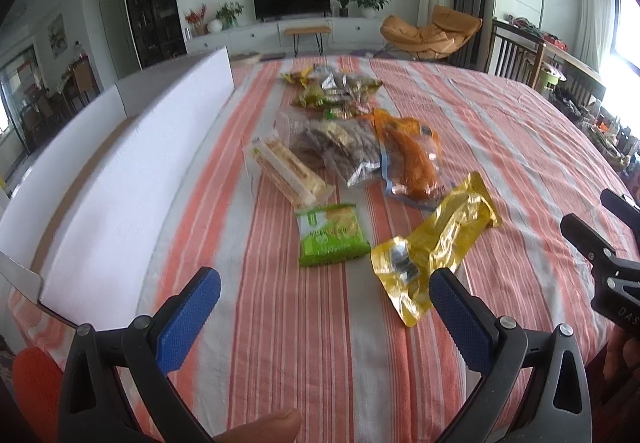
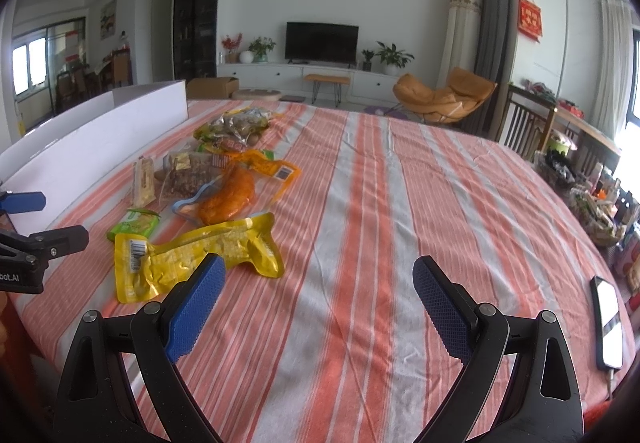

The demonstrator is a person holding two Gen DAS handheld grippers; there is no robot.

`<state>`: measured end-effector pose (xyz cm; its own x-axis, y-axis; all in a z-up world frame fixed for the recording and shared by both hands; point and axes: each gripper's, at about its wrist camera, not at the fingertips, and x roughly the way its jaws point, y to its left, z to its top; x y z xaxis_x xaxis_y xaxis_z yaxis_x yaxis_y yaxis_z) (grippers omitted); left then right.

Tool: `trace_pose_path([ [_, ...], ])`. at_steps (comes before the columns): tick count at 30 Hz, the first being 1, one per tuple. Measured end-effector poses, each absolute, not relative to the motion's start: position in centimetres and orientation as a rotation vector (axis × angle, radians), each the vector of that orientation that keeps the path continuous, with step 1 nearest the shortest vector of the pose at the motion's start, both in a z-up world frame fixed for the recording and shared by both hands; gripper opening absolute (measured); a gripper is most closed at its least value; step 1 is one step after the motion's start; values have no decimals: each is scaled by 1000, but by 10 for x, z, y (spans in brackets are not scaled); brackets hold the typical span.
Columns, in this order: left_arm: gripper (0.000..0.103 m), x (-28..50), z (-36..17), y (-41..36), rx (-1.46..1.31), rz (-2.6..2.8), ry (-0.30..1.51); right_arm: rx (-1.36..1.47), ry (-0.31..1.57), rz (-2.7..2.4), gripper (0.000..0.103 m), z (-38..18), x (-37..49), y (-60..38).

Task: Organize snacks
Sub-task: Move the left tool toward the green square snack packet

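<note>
Yellow packet [image 1: 436, 239] lies just beyond the left fingers [image 1: 460, 323].

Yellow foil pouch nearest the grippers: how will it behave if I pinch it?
The yellow foil pouch looks crinkled and vacuum-shrunk, so probably floppy at its edges. Its glossy film may slip. It lies flat, so rolling seems unlikely.

Phone [image 2: 609, 325] face-up on striped cloth [image 2: 380, 223], well right of TV [image 2: 321, 42]; orange chair [image 2: 444, 97] right of TV.
</note>
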<state>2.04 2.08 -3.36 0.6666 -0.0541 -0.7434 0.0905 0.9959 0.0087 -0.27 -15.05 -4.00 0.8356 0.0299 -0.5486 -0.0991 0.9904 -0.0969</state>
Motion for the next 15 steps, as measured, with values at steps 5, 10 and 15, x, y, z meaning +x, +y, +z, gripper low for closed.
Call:
trace_pose_path([
  [5, 103, 21, -47, 31, 29, -81, 906, -79, 625, 79, 96, -46, -1, -156],
  [10, 103, 24, -59, 44, 0, -70, 962, -41, 658, 93, 96, -46, 1, -166],
  [15, 103, 23, -72, 49, 8, -79, 1008, 6, 752, 199, 96, -58, 7, -165],
])
